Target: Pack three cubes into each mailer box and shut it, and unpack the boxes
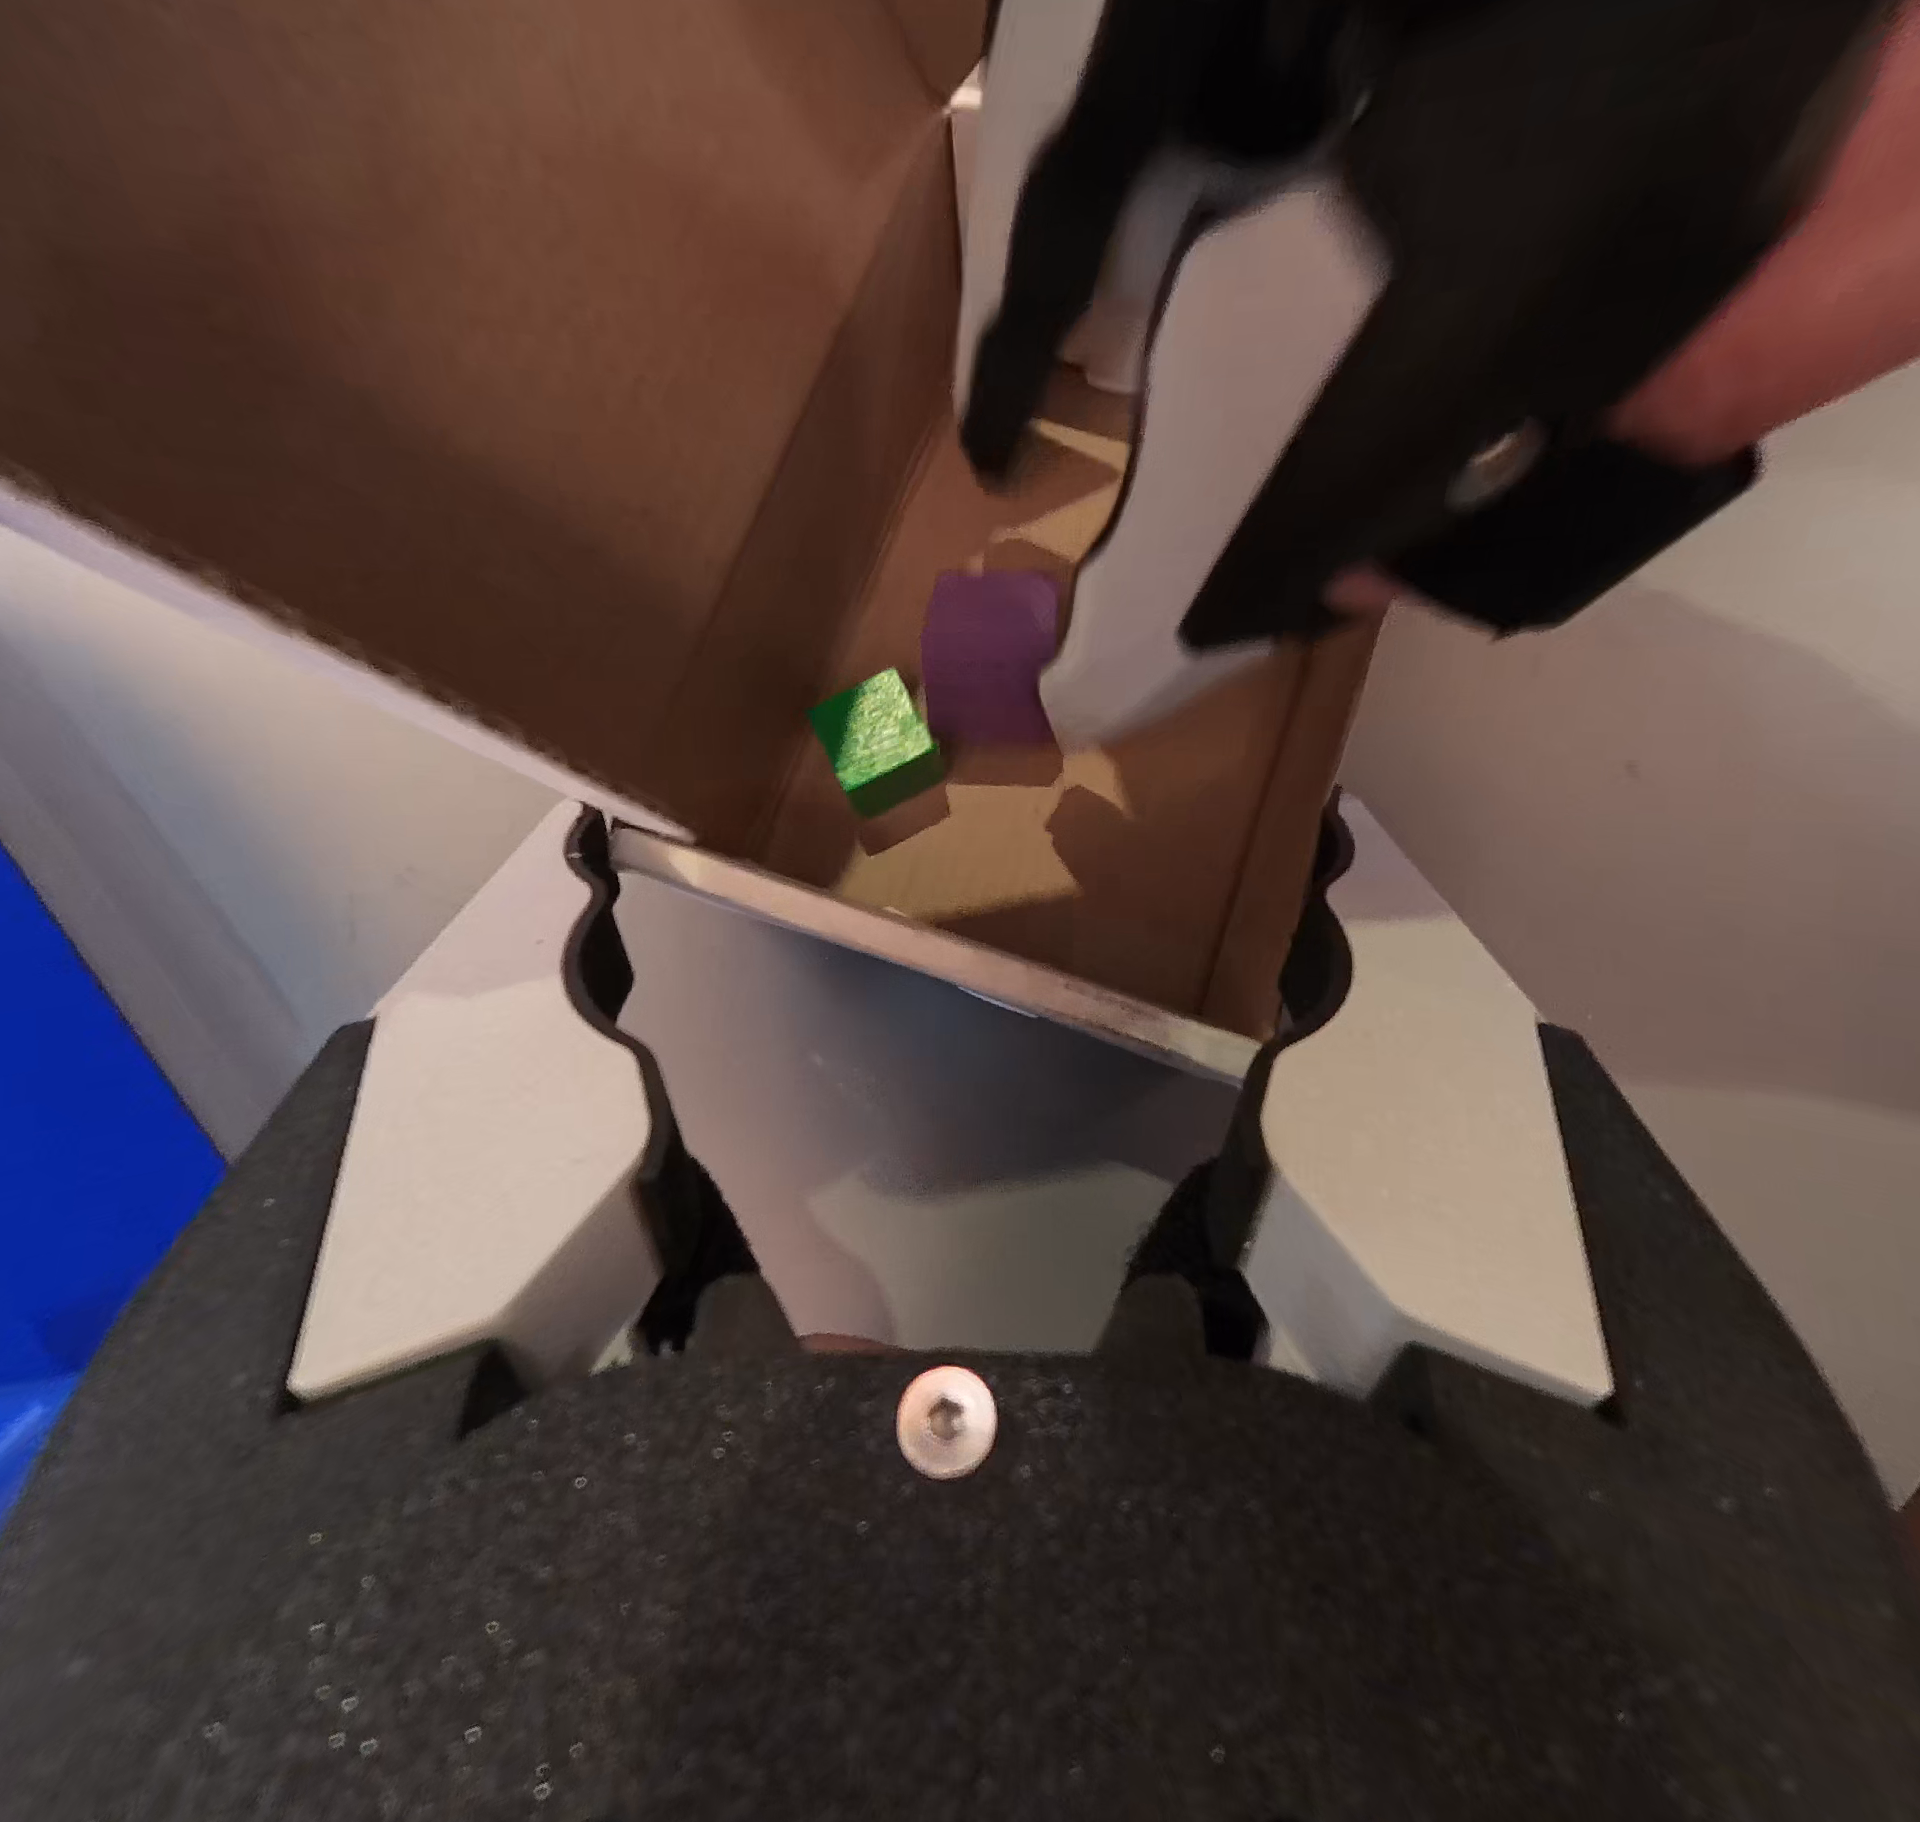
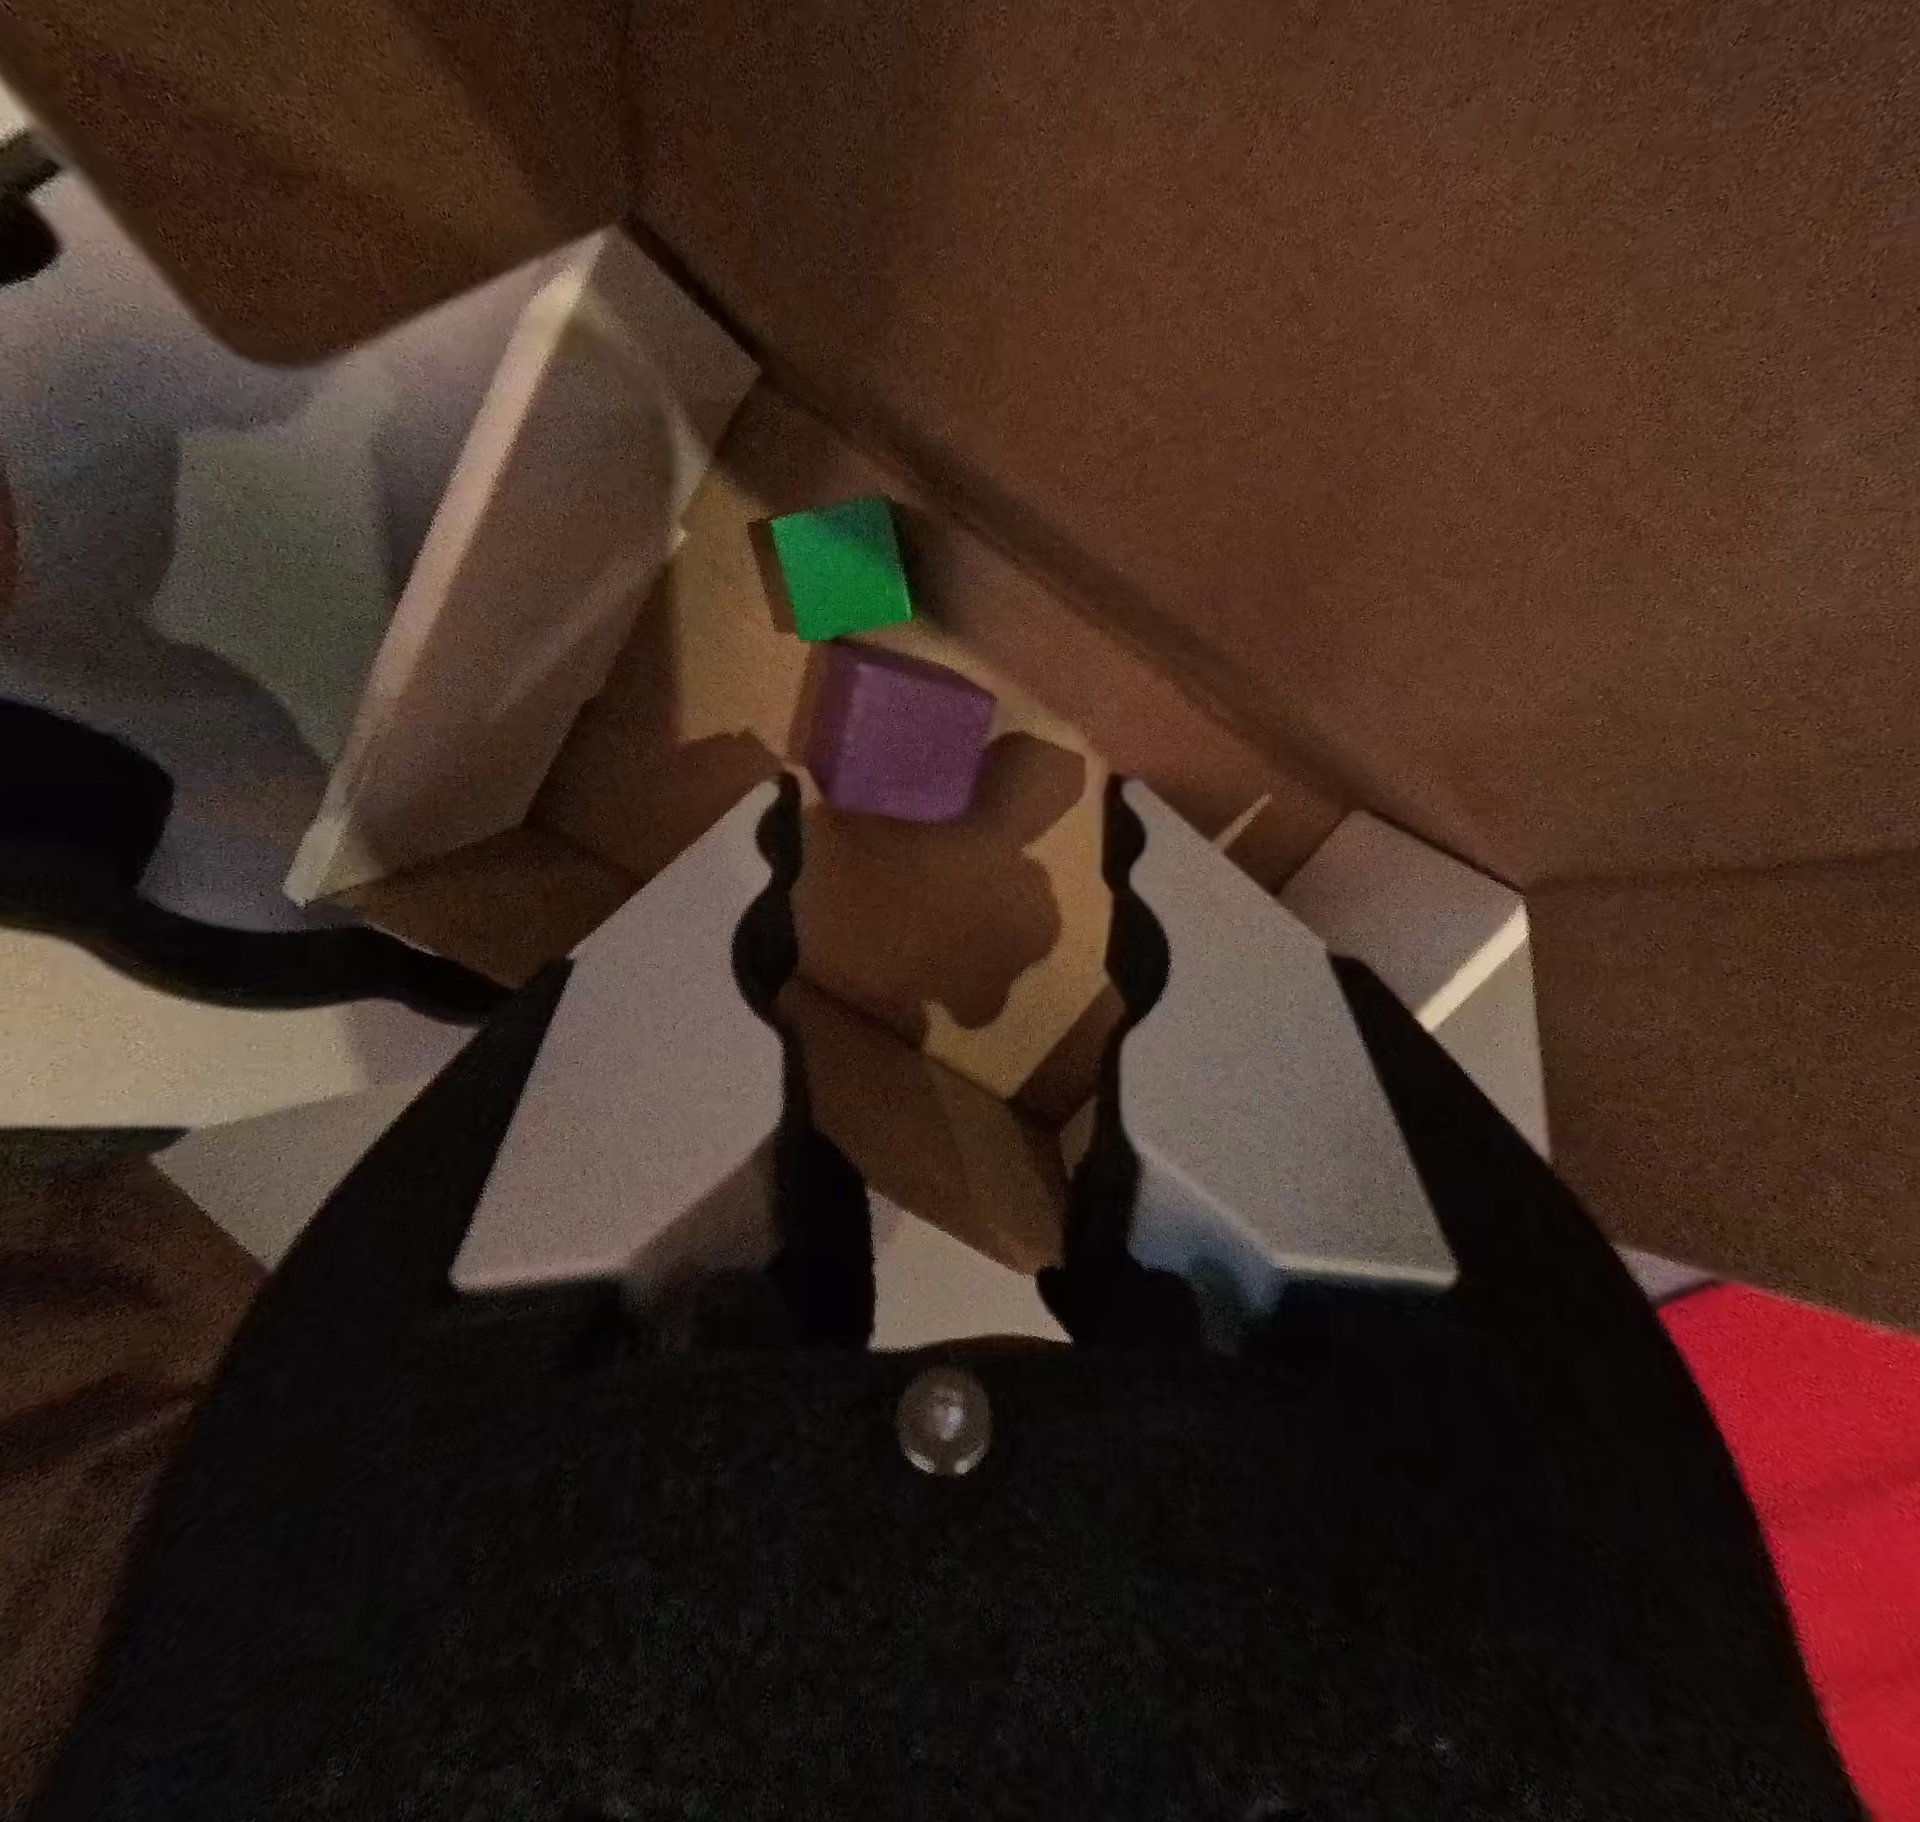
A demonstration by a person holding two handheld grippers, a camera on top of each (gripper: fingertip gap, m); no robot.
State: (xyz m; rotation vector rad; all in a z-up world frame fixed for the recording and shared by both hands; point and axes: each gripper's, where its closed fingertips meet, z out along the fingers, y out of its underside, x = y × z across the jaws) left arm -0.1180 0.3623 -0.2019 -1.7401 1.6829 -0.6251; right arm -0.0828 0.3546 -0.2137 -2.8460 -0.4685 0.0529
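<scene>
The right gripper (image 2: 951, 806), jaws apart and empty, reaches into the open mailer box (image 1: 935, 951) with the purple cube (image 2: 899, 749) just ahead of its fingertips — green cube (image 2: 842, 567) beyond — while the left gripper (image 1: 951, 941) straddles the box's front wall, wide.

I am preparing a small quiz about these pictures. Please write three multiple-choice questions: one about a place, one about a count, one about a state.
1. Where does the purple cube lie?
A. inside the box
B. on the table
C. in a gripper

2. How many cubes are visible?
A. one
B. two
C. four

3. The right gripper is:
A. open
B. shut on the green cube
C. hidden

Answers:
1 A, it rests on the box floor.
2 B, only purple and green show.
3 A, its fingers stand apart, empty.
</scene>
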